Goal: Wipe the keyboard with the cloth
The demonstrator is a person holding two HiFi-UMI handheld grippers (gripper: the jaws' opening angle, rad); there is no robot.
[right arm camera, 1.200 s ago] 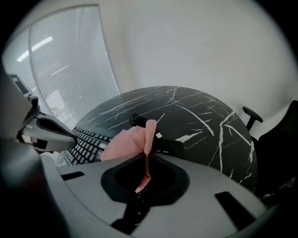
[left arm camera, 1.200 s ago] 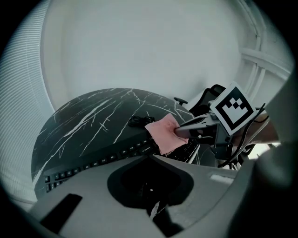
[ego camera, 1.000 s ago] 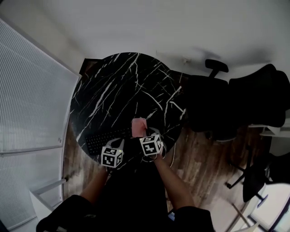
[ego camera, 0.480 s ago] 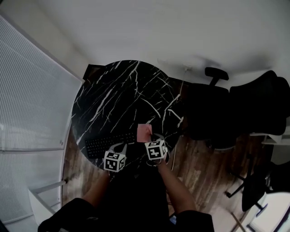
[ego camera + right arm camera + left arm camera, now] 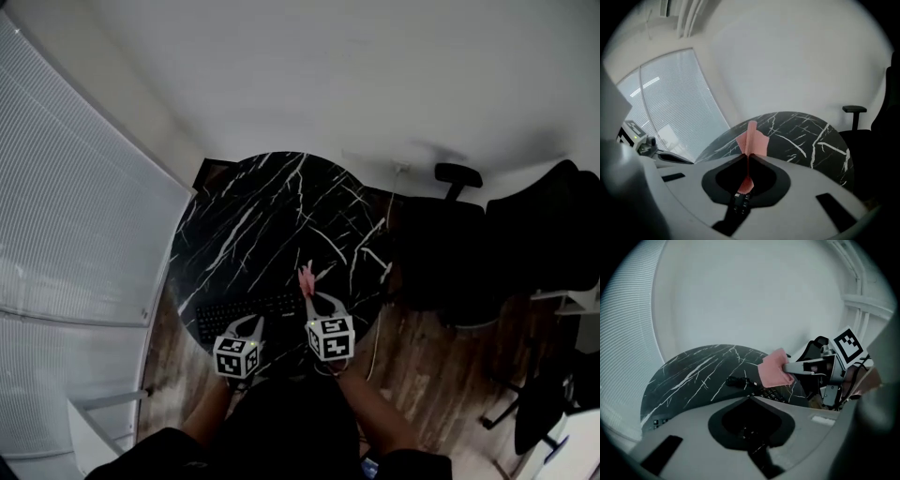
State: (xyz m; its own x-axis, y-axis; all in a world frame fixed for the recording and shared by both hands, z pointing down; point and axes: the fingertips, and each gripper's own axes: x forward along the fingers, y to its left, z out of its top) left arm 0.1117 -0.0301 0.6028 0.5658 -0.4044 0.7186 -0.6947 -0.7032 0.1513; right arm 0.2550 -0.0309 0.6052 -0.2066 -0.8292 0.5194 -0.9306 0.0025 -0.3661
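A black keyboard (image 5: 248,308) lies at the near edge of the round black marble table (image 5: 272,216). My right gripper (image 5: 312,298) is shut on a pink cloth (image 5: 306,278), which stands up edge-on past the keyboard's right end. In the right gripper view the cloth (image 5: 751,138) is pinched in the seam of my right gripper (image 5: 749,157) and fans out above it. The left gripper view shows that cloth (image 5: 775,372) above a few keys of the keyboard (image 5: 770,393). My left gripper (image 5: 250,324) sits at the keyboard's near side; its jaws (image 5: 750,398) meet with nothing between them.
A dark cable (image 5: 735,381) lies on the table behind the keyboard. Black office chairs (image 5: 544,230) stand to the right on the wooden floor (image 5: 422,356). A window with blinds (image 5: 75,234) runs along the left.
The pink cloth, flat on the table by the keyboard's right end a second ago, now stands edge-on and raised in the right gripper. The head view has shifted, so the table appears lower.
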